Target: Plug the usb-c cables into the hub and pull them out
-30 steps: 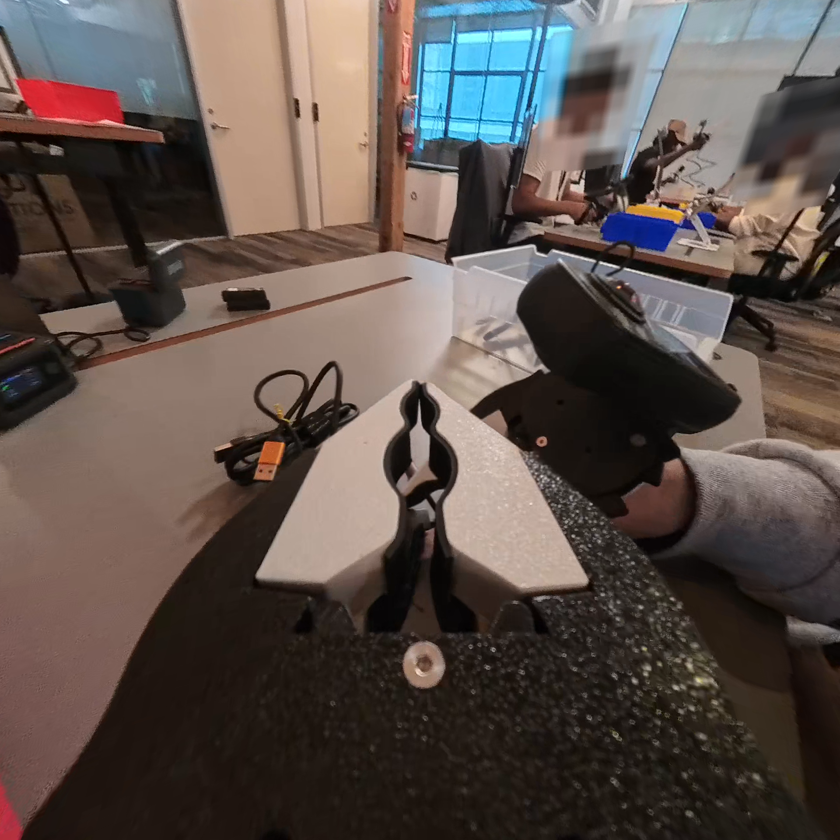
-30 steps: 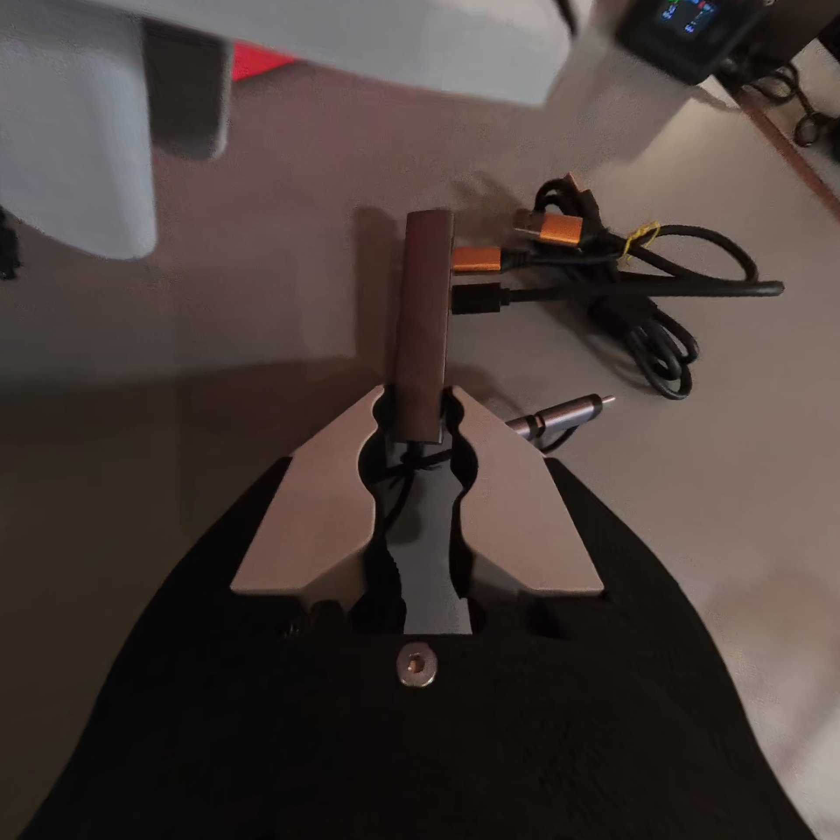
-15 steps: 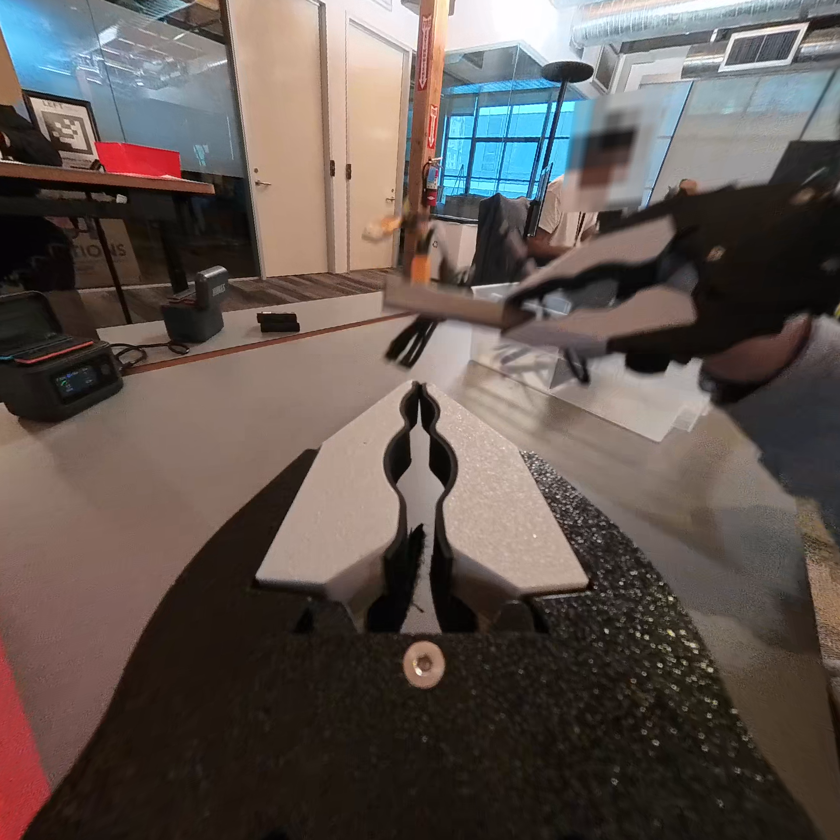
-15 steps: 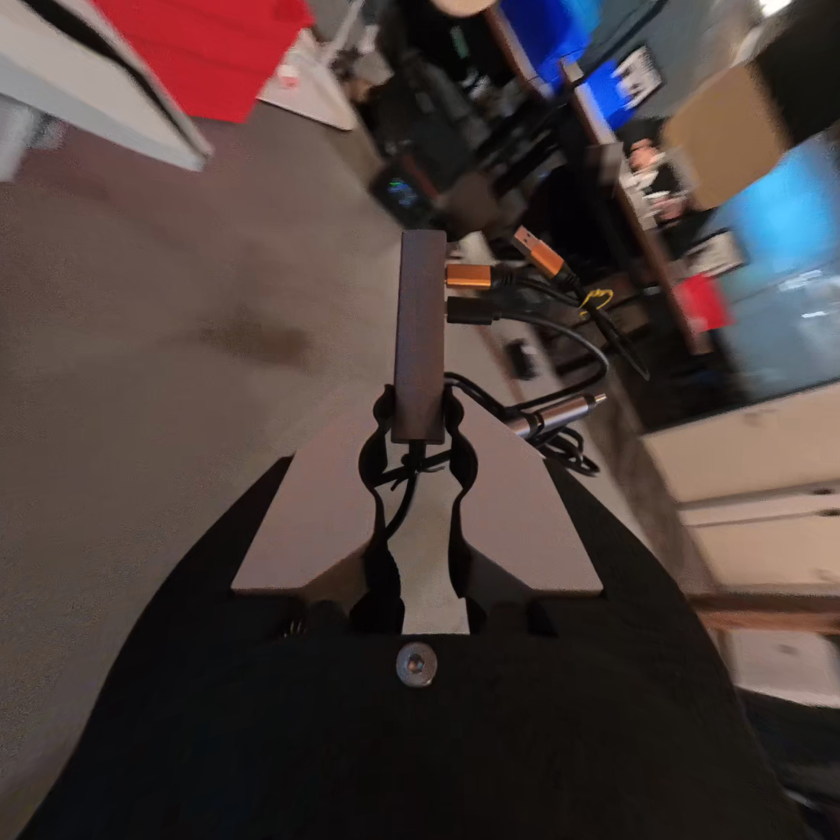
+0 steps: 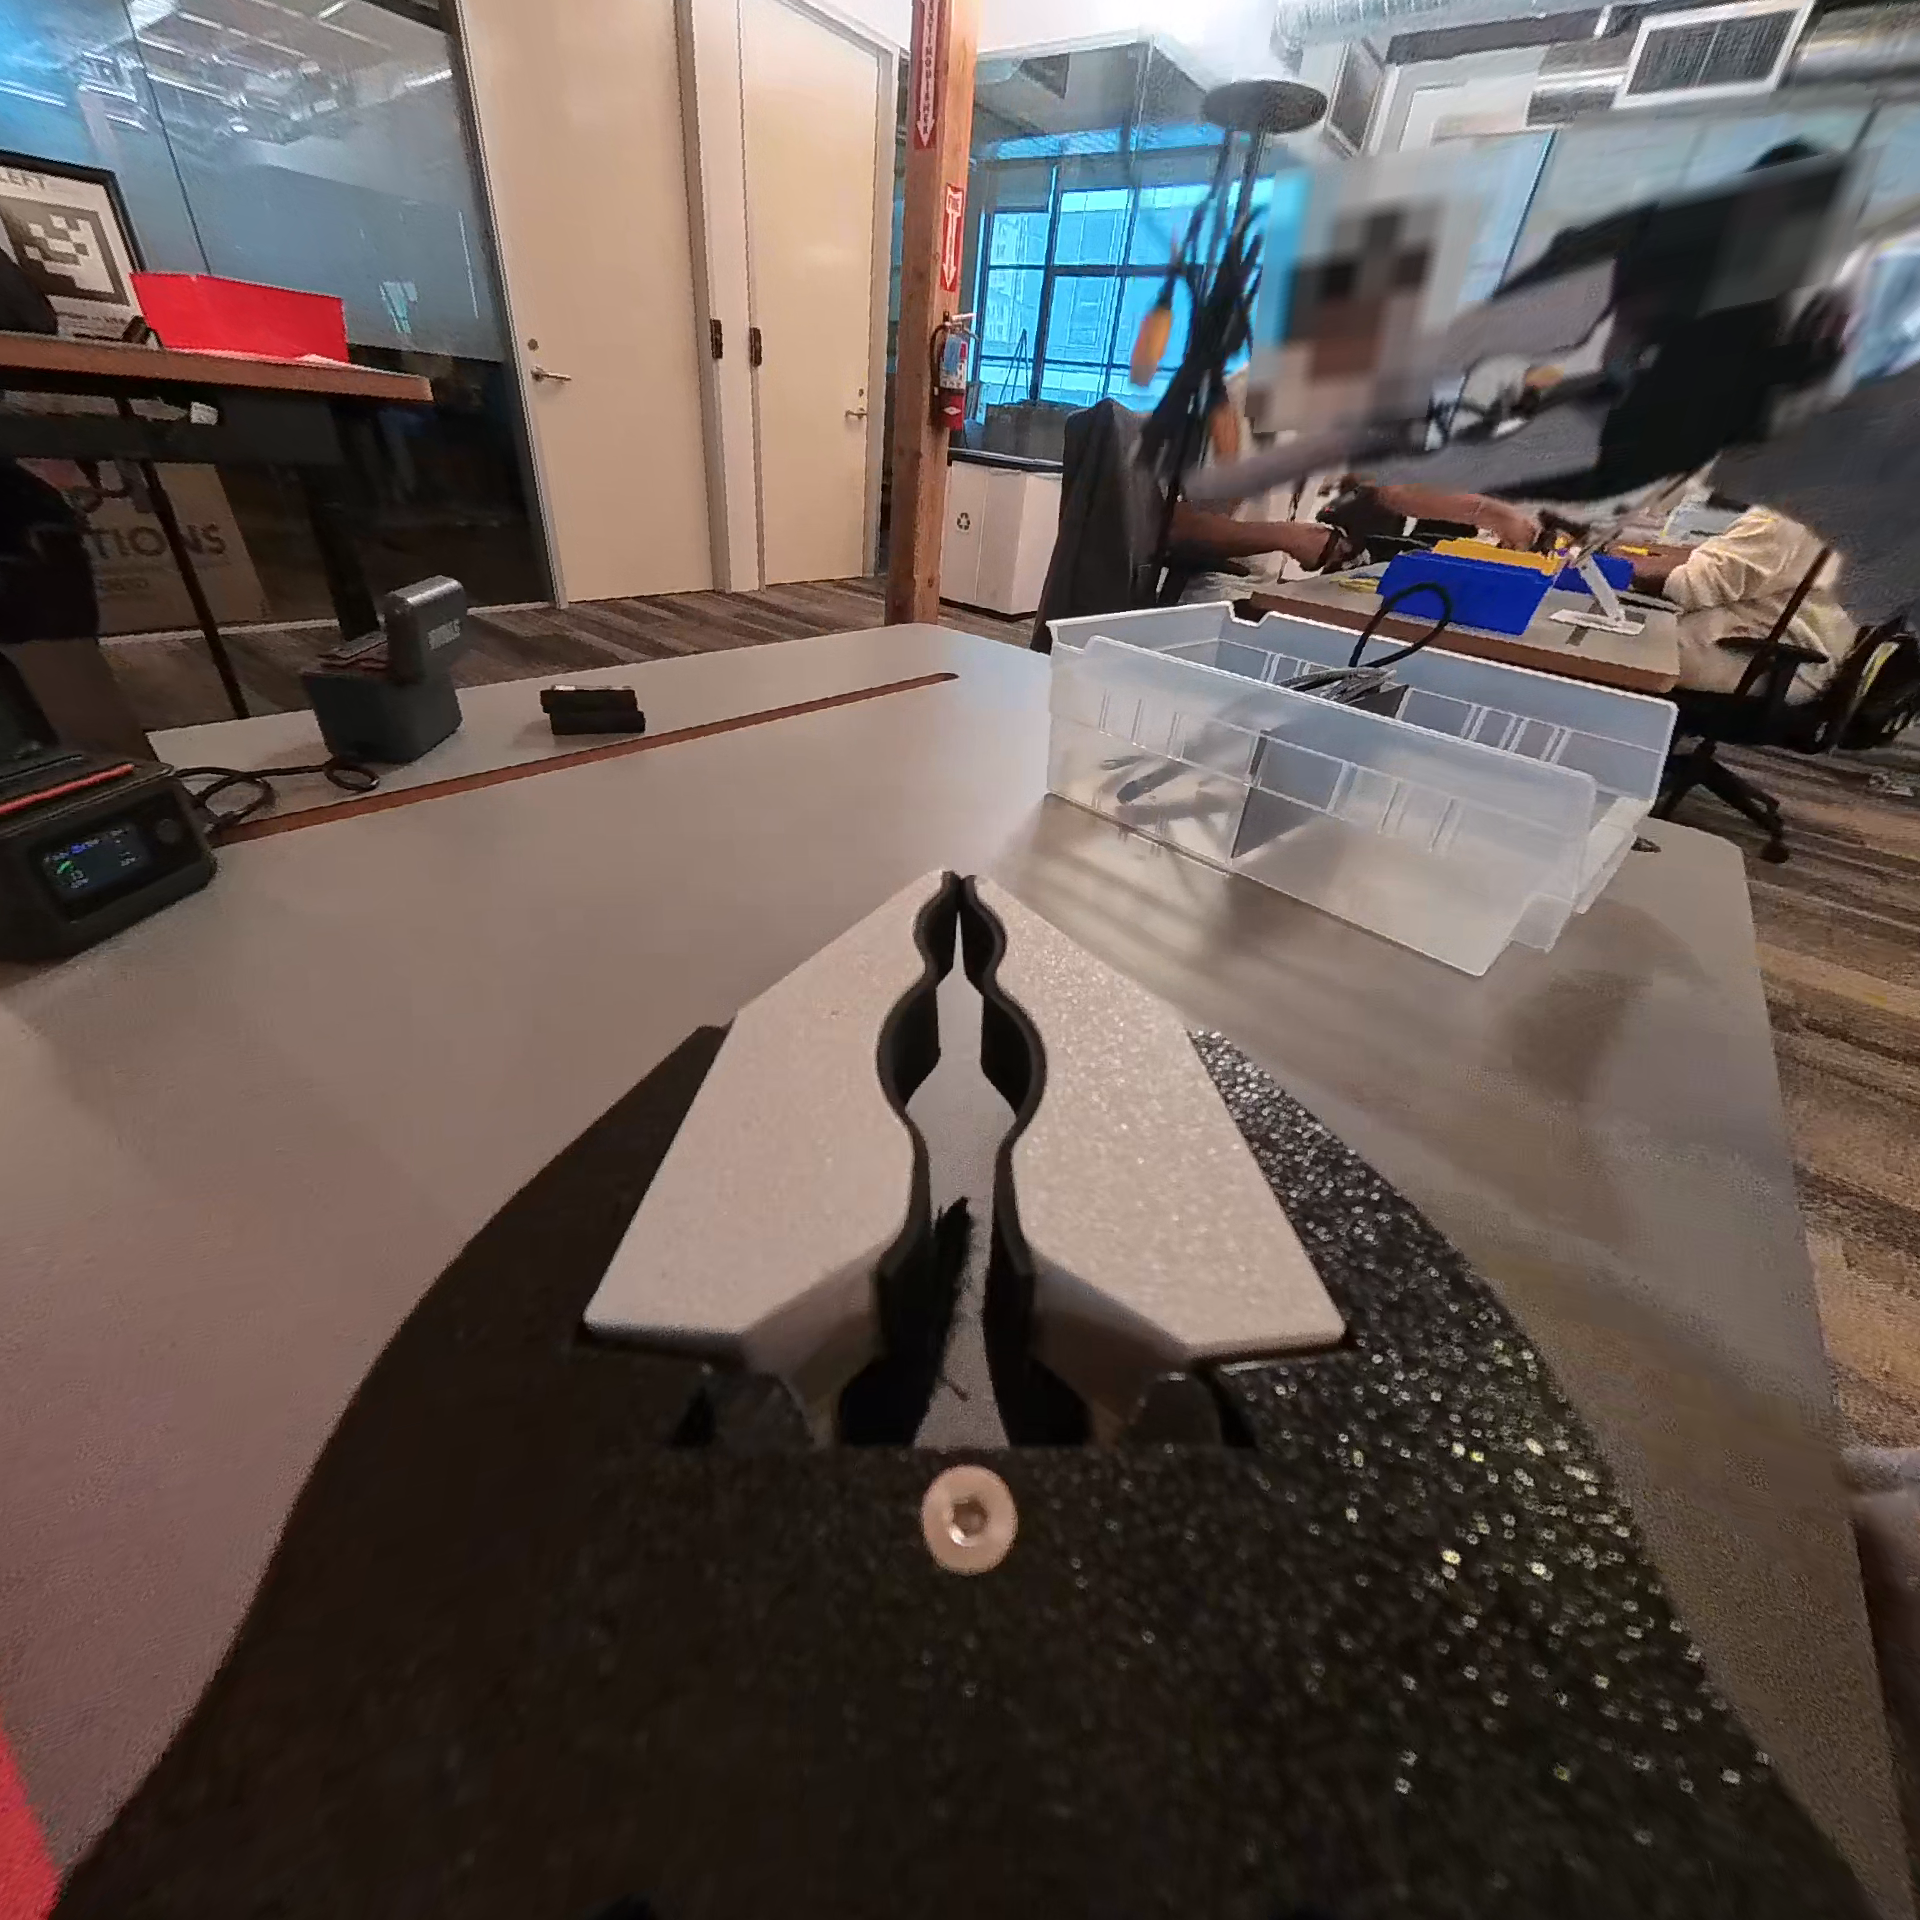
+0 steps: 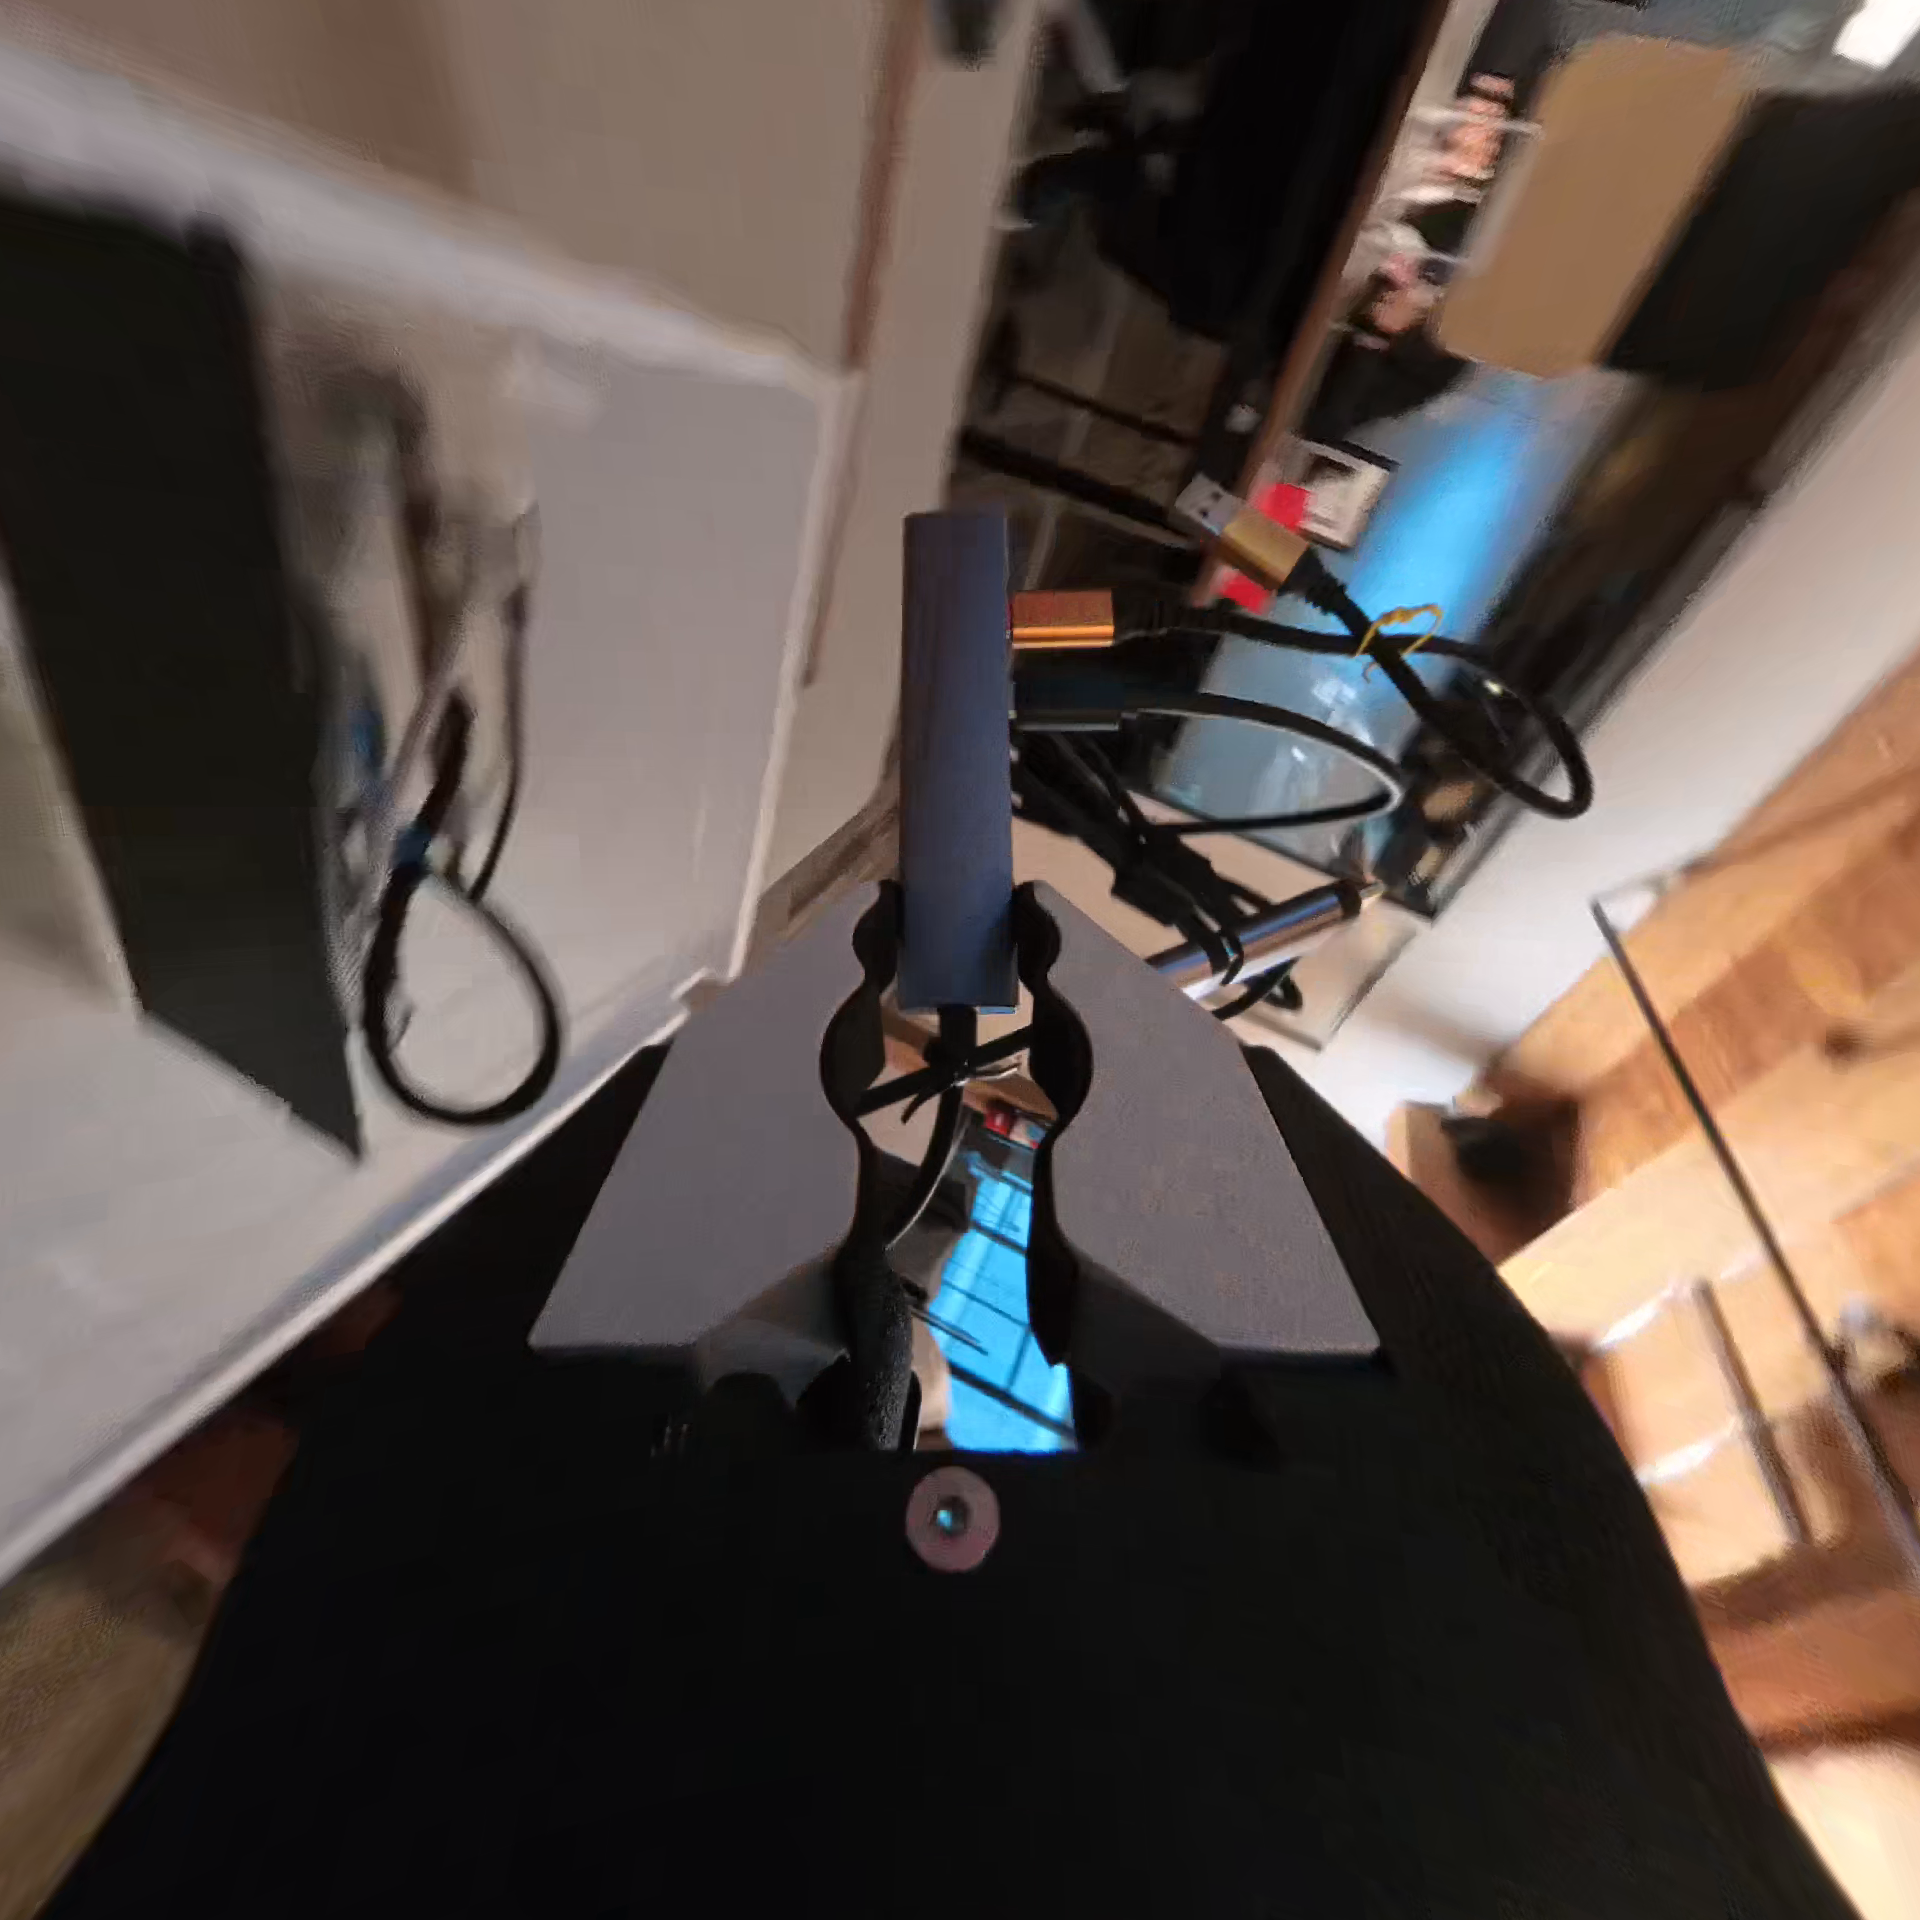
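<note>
- Your right gripper has its fingers clamped on the near end of the slim grey USB hub, which sticks straight out ahead of them, lifted clear of the counter.
- Two plugs sit in the hub's right side: an orange-shelled plug farther out, and a black plug just below it.
- A second orange-shelled plug hangs loose beside them, in no port, and a silver-barrelled plug dangles lower down near the fingers.
- The black cables loop off to the right, tied with a yellow twist tie.
- Your left gripper is low over the grey counter, fingers together at the tips and holding nothing.
- Ahead and to the right of it stands a clear plastic divided bin; dark cable ends lie in its compartments, though which kind you cannot tell through the walls.
- In the left wrist view the right gripper and hub are a motion-blurred streak, upper right.
</note>
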Motion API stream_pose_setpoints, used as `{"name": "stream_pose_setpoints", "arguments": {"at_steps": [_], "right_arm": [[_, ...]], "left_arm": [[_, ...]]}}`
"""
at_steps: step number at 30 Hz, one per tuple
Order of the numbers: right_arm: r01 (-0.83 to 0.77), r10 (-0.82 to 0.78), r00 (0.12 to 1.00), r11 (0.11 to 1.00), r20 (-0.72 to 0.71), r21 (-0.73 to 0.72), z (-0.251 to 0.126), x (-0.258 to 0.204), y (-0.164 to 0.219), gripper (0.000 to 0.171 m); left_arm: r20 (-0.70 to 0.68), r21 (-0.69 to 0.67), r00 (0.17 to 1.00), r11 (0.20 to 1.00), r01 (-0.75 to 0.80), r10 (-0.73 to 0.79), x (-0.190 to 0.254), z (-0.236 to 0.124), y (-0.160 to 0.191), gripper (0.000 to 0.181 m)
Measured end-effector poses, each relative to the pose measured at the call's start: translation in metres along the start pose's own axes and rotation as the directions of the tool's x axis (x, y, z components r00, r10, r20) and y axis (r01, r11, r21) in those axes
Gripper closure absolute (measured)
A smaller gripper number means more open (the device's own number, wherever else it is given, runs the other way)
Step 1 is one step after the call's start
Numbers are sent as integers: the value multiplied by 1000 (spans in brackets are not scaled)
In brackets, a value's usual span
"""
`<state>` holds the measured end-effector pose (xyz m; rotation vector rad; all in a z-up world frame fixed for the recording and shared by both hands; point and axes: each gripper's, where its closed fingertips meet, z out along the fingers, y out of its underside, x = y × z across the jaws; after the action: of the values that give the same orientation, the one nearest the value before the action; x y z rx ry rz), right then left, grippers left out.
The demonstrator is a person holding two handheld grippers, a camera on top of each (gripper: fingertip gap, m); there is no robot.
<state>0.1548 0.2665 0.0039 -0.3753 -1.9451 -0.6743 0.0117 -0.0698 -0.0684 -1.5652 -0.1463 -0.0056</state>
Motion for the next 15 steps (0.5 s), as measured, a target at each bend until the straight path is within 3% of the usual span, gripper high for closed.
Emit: {"name": "stream_pose_setpoints", "arguments": {"at_steps": [4,7,10,12,14,15], "right_arm": [[173,-173,961,985,214,18,28,-69,25,149],[120,-126,935,992,331,39,34,-91,18,148],[-39,29,904,999,426,15,30,-94,9,146],[-208,204,830,977,519,-52,21,-95,7,140],[-441,427,669,887,609,-138,6,-89,1,136],[-582,541,560,796,628,-167,3,-77,-5,131]], "left_arm": [[-5,-13,1000,1000,-1,1,1,2,3,181],[-7,-33,1000,999,-9,9,2,4,7,181],[-2,-43,1000,999,-15,15,1,5,9,181],[0,-46,1000,999,-17,17,1,5,10,181],[1,-47,1000,999,-19,19,1,5,10,181],[0,-48,1000,999,-18,18,1,5,11,181]]}}
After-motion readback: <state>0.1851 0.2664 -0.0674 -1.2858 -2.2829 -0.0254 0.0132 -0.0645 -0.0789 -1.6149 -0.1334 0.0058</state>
